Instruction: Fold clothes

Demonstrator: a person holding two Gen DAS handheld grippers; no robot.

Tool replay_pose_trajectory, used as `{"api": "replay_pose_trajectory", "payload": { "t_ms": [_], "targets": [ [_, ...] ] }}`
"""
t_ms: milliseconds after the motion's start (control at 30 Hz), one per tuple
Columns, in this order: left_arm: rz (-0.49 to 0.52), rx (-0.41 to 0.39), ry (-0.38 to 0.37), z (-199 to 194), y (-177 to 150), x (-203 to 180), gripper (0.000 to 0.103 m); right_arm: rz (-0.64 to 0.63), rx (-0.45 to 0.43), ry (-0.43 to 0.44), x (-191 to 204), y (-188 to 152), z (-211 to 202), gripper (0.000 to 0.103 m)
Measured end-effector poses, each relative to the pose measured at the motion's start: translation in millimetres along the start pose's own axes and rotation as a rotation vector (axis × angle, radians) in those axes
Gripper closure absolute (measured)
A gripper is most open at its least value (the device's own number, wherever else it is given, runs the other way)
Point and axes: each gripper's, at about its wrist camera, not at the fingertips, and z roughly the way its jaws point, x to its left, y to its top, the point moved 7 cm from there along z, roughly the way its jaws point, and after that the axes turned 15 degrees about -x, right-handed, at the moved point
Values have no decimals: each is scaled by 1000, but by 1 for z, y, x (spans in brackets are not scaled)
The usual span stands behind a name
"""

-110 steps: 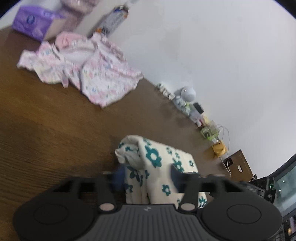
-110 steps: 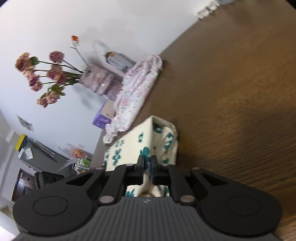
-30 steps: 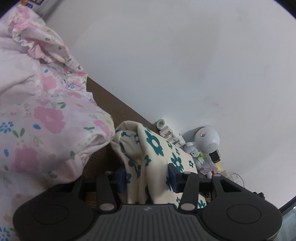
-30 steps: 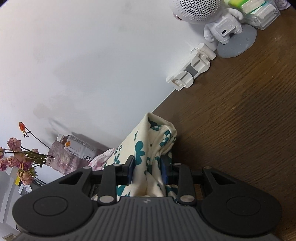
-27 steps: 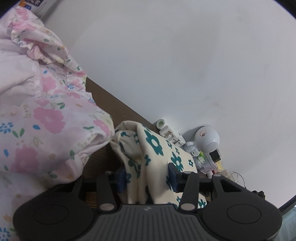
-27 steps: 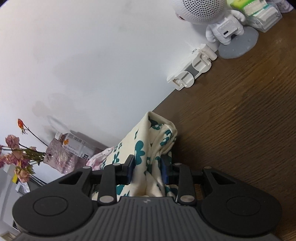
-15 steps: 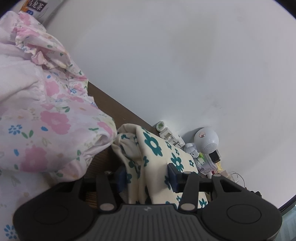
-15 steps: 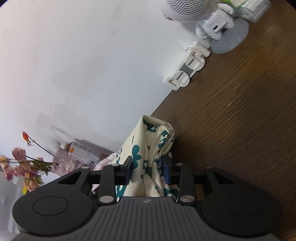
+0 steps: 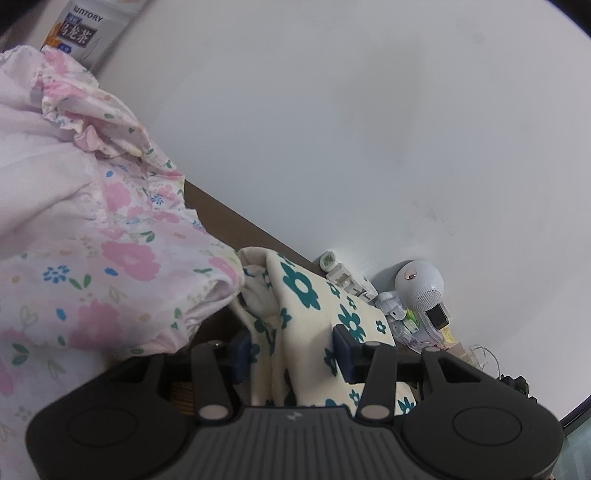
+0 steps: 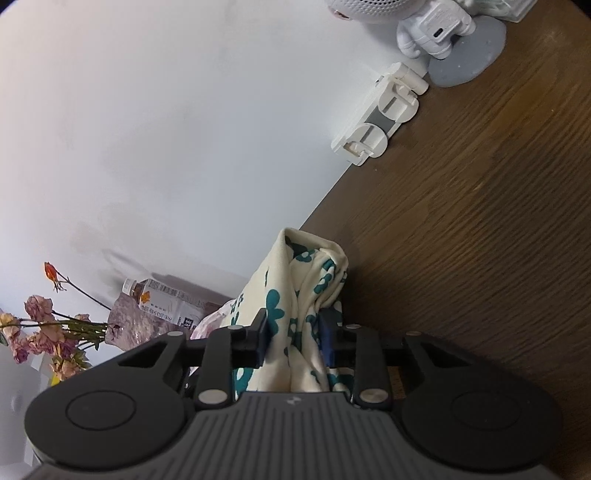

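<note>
A folded cream garment with teal flowers stands bunched between the fingers of my left gripper, which is shut on it. The right wrist view shows the same garment, with my right gripper shut on its other end. Its far edge hangs just over the brown table near the white wall. A pink floral garment lies crumpled right beside the cream one on the left, touching it. The part of the garment under the grippers is hidden.
A tea bottle lies behind the pink garment. A white round-headed robot figure and a white clip stand against the wall to the right. Dried flowers sit at the far left. Bare wood spreads out on the right.
Both grippers carried the cream garment from mid-table to the back wall beside the pink garment. The right gripper's fingers stand wider than 3.7 s ago. In the last second the views shifted only slightly.
</note>
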Motion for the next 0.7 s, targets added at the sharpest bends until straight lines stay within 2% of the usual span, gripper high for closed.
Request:
{"api": "replay_pose_trajectory", "payload": {
  "t_ms": [100,267,367,467,533,633,700],
  "targets": [
    [-4,-1,7,-2,1,2,53,-17,-1,5,1,0,-1,74],
    [-15,-19,23,-9,5,7,53,-77,-15,25,10,0,-7,49],
    [-17,-50,51,-17,10,13,50,-108,-28,16,12,1,-11,48],
    [-1,-101,133,-29,18,28,52,-129,-32,3,13,1,-13,48],
    [13,-126,192,-37,24,40,65,-146,-34,-9,13,0,-16,48],
    [10,-150,239,-52,35,60,73,-158,-39,-25,12,0,-21,47],
    [19,-168,265,-61,42,71,74,-161,-40,-30,11,-1,-24,47]
  ]
}}
